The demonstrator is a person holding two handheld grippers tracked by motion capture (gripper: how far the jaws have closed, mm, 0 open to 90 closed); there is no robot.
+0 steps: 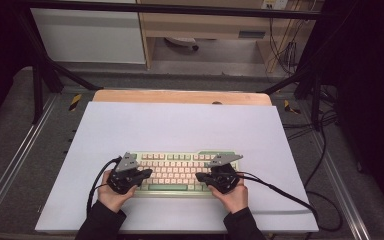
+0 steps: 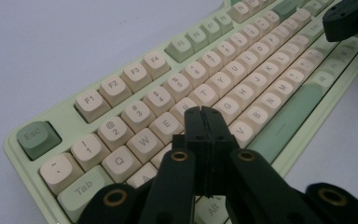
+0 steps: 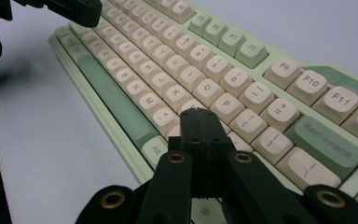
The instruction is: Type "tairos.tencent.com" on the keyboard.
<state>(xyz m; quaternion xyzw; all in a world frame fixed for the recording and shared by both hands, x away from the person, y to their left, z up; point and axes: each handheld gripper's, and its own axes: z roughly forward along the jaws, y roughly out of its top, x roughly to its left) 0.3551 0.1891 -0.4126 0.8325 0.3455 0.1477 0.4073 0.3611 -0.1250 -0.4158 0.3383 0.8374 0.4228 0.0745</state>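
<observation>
Right now I have both grippers closed tight, jaws pressed flat together with nothing between them, so each works as a single blunt poker. My left gripper point(image 2: 203, 112) hangs over the left half of the keyboard point(image 2: 261, 88), its tip just above the letter rows somewhere around R, D and F; I cannot tell whether it touches a keycap or hovers a hair off. My right gripper point(image 3: 200, 113) sits the same way over the right half, its tip near the L and semicolon area, below the P key point(image 3: 227, 105), and again contact is too close to call.

Outward from there, the keyboard point(image 1: 180, 172) lies square on the near middle of the white sheet point(image 1: 180, 125) that covers the table, long side facing me, with my two hands point(image 1: 111, 195) holding a gripper at either end of it.

As I judge it, the work is pressing keys with the closed tips. Both tips are placed over the keys, but no key looks visibly sunk, so the pressing itself seems ahead of me.
</observation>
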